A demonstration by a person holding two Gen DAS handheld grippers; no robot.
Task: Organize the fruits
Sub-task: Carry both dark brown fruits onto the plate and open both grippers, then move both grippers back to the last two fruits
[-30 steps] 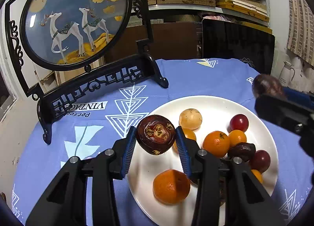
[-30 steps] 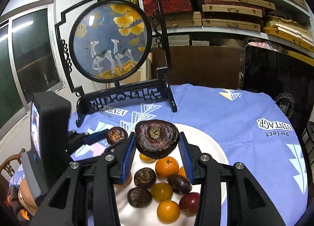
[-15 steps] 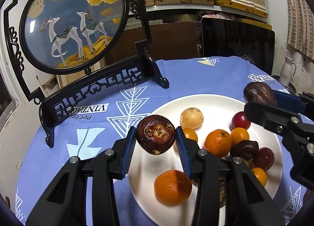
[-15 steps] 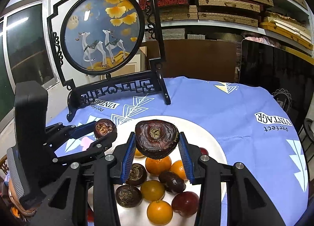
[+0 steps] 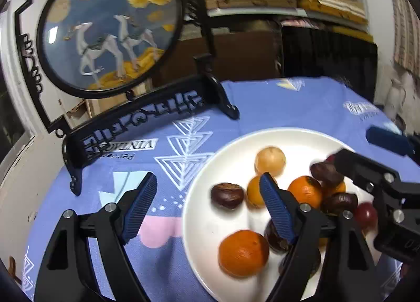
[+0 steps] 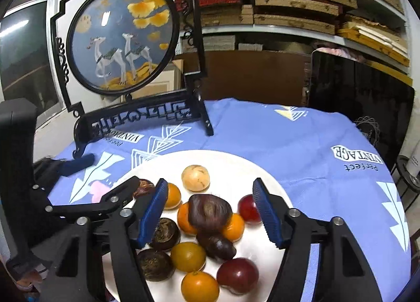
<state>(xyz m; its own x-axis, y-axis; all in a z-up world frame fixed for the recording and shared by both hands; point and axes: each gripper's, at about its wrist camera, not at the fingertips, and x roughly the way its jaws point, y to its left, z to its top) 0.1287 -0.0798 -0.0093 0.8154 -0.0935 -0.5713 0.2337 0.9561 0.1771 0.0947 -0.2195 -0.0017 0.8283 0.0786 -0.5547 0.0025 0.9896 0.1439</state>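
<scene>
Both dark fruits had left my claws, left claw (image 5: pixel 207 205) gaping, right claw (image 6: pixel 211 212) gaping, larger brown fruit (image 6: pixel 210 212) atop oranges, smaller one (image 5: pixel 227 195) on white plate (image 5: pixel 210 223).

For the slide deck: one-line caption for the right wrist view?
Right gripper open above the white plate of mixed fruit, a dark brown fruit resting atop the pile between its fingers.

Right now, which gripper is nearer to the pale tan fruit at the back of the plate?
Left. The left gripper has one finger tip just in front of the pale tan fruit. The right gripper sits farther back, over the fruit pile.
</scene>
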